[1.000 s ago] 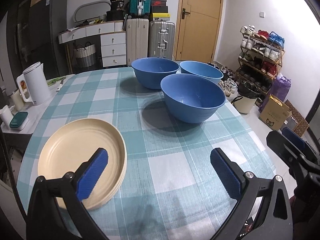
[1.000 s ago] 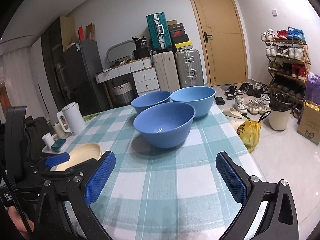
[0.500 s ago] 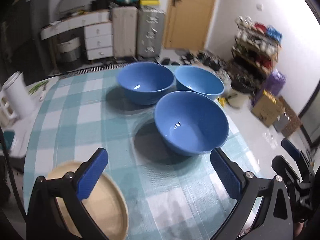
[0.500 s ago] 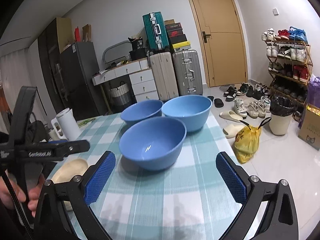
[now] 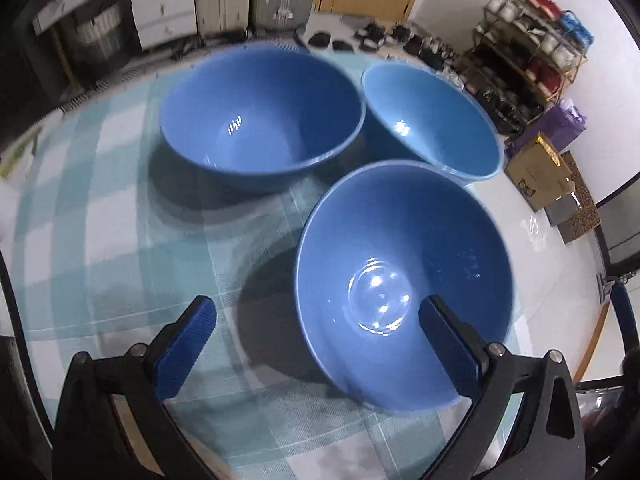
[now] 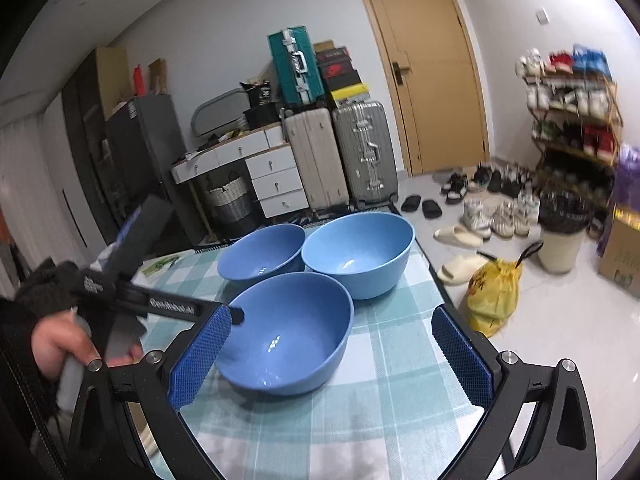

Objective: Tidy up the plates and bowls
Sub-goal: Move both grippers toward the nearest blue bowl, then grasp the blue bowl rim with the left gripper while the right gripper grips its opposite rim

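Observation:
Three blue bowls stand close together on the teal checked tablecloth [image 5: 100, 200]. The nearest bowl [image 5: 404, 280] [image 6: 288, 332] is empty. Behind it are a darker bowl [image 5: 260, 116] [image 6: 262, 252] and a lighter one [image 5: 428, 120] [image 6: 358, 254]. My left gripper [image 5: 316, 344] is open just above the nearest bowl's near-left rim, with one finger over the inside and the other outside. In the right wrist view its tip [image 6: 236, 314] is at that rim, held by a hand [image 6: 60, 344]. My right gripper [image 6: 331, 360] is open, short of the same bowl. The cream plates do not show clearly.
The table's right edge [image 6: 436, 280] drops to a white floor with a yellow bag [image 6: 494, 292] and slippers. Suitcases [image 6: 340, 156], white drawers [image 6: 276, 184], a door and a shoe rack [image 6: 572, 120] stand beyond the table.
My left gripper has moved forward and down to the nearest bowl, and the cream plate has slipped out of its view. The right gripper has come slightly closer to the bowls.

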Action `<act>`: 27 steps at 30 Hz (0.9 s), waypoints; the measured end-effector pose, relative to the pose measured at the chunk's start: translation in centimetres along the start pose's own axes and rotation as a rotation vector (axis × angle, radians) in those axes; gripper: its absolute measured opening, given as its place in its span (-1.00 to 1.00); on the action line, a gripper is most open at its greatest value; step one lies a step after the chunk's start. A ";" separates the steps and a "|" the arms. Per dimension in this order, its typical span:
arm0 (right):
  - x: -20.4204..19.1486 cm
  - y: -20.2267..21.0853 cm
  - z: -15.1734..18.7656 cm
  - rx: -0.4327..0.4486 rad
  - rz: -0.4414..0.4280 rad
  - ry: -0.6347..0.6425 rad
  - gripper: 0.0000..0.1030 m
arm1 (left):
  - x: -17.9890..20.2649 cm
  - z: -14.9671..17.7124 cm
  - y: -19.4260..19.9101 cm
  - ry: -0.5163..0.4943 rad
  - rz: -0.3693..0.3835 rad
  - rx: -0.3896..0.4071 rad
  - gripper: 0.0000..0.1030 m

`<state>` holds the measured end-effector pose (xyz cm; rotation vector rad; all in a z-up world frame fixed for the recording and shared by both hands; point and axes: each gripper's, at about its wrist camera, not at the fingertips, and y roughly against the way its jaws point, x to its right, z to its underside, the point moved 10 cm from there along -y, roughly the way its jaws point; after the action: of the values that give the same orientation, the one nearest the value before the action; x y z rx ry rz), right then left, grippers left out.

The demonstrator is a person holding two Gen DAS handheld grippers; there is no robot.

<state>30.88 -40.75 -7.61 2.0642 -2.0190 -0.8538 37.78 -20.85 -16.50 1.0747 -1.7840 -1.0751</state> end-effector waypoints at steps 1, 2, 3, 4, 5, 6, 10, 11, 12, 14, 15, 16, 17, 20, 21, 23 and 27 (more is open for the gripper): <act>0.5 -0.7 -0.2 -0.012 0.005 -0.026 0.98 | -0.1 0.0 -0.4 0.006 0.003 -0.004 0.95; 0.8 -1.4 -0.2 -0.029 0.002 -0.052 0.99 | -0.2 -0.1 -0.8 0.015 0.006 -0.001 0.95; 1.1 -2.3 -0.1 -0.054 -0.011 -0.078 0.99 | -0.4 0.0 -1.1 0.023 0.004 -0.006 0.95; 1.3 -3.3 0.0 -0.084 -0.020 -0.100 0.98 | -0.6 0.1 -1.4 0.037 0.005 -0.011 0.94; 1.4 -4.1 0.1 -0.111 -0.025 -0.110 0.98 | -0.6 0.1 -1.5 0.051 0.028 -0.008 0.93; 1.4 -5.1 0.5 -0.150 -0.035 -0.117 0.98 | -0.5 0.1 -1.7 0.048 0.036 -0.013 0.93; 1.1 -7.0 1.7 -0.211 -0.037 -0.113 0.98 | -0.3 -0.1 -2.8 0.013 0.014 -0.050 0.57; 1.1 -7.3 2.0 -0.222 -0.042 -0.114 0.98 | -0.1 0.0 -2.9 0.012 0.033 -0.062 0.44; 1.1 -7.7 2.2 -0.236 -0.043 -0.115 0.98 | 0.2 0.2 -3.0 0.013 0.061 -0.082 0.06; 1.0 -8.4 2.7 -0.273 -0.072 -0.123 0.98 | 0.4 0.5 -3.6 0.005 0.068 -0.123 -0.40; 1.0 -8.6 3.0 -0.289 -0.085 -0.129 0.98 | 0.4 0.5 -3.6 0.000 0.070 -0.124 -0.46; 1.1 -8.9 3.2 -0.303 -0.091 -0.135 0.98 | 0.5 0.5 -3.5 -0.011 0.065 -0.118 -0.50; 1.2 -9.1 3.3 -0.315 -0.088 -0.134 0.98 | 0.5 0.5 -3.4 -0.022 0.062 -0.113 -0.56; 1.4 -9.6 3.4 -0.342 -0.068 -0.122 0.98 | 0.8 0.7 -3.1 -0.041 0.066 -0.119 -0.74; 1.4 -9.8 3.5 -0.353 -0.065 -0.114 0.98 | 0.9 0.7 -3.0 -0.039 0.075 -0.119 -0.84; 0.9 -10.6 3.8 -0.405 -0.082 -0.085 0.98 | 0.8 1.1 -2.9 -0.056 0.066 -0.132 -0.86; 0.1 -11.8 4.6 -0.483 -0.104 -0.057 0.98 | 0.3 1.4 -3.3 -0.069 0.054 -0.158 -0.88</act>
<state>39.04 -38.39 -17.00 1.8901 -1.5364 -1.2811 37.34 -21.67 -19.91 0.8990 -1.7395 -1.2108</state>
